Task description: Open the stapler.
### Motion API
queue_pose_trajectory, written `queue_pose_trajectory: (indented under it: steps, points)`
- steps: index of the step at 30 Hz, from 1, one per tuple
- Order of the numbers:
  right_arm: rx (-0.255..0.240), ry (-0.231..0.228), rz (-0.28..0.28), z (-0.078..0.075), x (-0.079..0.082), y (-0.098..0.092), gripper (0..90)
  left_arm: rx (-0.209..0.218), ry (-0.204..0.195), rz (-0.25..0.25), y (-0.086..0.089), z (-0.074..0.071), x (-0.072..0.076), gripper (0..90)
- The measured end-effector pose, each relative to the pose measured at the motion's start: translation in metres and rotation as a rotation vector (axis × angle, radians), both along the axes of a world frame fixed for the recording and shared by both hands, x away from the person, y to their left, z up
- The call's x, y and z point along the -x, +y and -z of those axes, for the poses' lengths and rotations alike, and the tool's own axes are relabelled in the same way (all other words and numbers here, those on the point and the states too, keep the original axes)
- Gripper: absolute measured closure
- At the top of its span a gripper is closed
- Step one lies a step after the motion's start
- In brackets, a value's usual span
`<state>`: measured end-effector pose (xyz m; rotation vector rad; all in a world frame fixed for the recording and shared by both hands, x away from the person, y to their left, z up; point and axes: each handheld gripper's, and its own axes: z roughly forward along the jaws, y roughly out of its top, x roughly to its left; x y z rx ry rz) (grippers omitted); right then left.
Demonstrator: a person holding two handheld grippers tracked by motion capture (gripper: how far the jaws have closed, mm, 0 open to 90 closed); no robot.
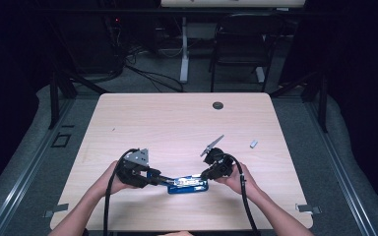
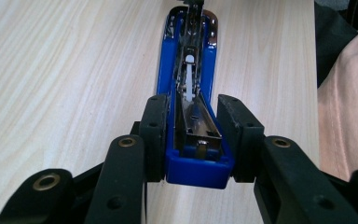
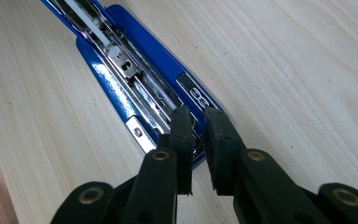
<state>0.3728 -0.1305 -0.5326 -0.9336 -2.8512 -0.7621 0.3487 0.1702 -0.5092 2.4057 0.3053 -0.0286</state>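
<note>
A blue stapler (image 1: pixel 189 185) lies on the wooden table (image 1: pixel 177 123) near its front edge, its chrome staple channel exposed from above. My left gripper (image 1: pixel 160 180) is shut on the stapler's rear end; in the left gripper view the pads (image 2: pixel 154 122) press both blue sides of the stapler (image 2: pixel 208 56). My right gripper (image 1: pixel 205 176) reaches the front end from the right. In the right gripper view its jaws (image 3: pixel 197 119) stand nearly together, pinching the chrome tip of the stapler (image 3: pixel 168 60). A hand holds each gripper.
A small grey block (image 1: pixel 253 144) lies on the table to the right of the grippers. A round cable hole (image 1: pixel 218 105) sits near the far edge. Beyond the table stand a chair (image 1: pixel 241 44) and a desk leg (image 1: pixel 183 49), with cables on the floor.
</note>
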Motion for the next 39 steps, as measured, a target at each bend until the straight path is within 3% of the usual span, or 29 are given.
queue_pose_trajectory:
  steps: [7,9,11,13,16,19,24,31,35,39]
  points:
    - [0.008,0.006,-0.001,0.001,-0.001,0.000,82.1,-0.010,0.022,0.008,0.003,0.004,-0.003,64.9]
    - [-0.011,0.010,0.012,0.002,-0.001,0.000,82.0,-0.014,0.023,0.006,0.003,0.006,-0.003,64.9]
    - [-0.008,0.014,0.010,0.002,-0.002,-0.001,81.9,-0.030,0.025,0.011,0.003,0.007,-0.003,64.9]
    - [-0.010,0.016,0.010,0.003,-0.002,-0.001,81.6,-0.073,0.024,0.014,0.003,0.009,-0.004,64.8]
    - [-0.008,0.010,0.010,0.004,-0.002,0.003,81.7,-0.060,0.038,0.014,0.004,0.013,-0.006,64.7]
    - [-0.008,0.012,0.012,0.004,-0.002,0.003,81.6,-0.076,0.038,0.014,0.004,0.014,-0.005,64.6]
    - [-0.010,0.016,0.013,0.004,-0.002,0.002,81.6,-0.141,0.037,0.024,0.000,0.023,-0.006,64.3]
    - [-0.014,0.020,0.015,0.004,-0.003,0.002,81.8,-0.176,0.039,0.035,-0.005,0.033,-0.006,63.9]
    - [-0.013,0.024,0.019,0.004,-0.003,0.002,81.8,-0.180,0.028,0.034,-0.005,0.033,-0.006,63.9]
    - [-0.024,0.033,0.032,0.005,-0.002,0.002,81.8,-0.161,0.047,0.043,-0.003,0.036,-0.009,63.6]
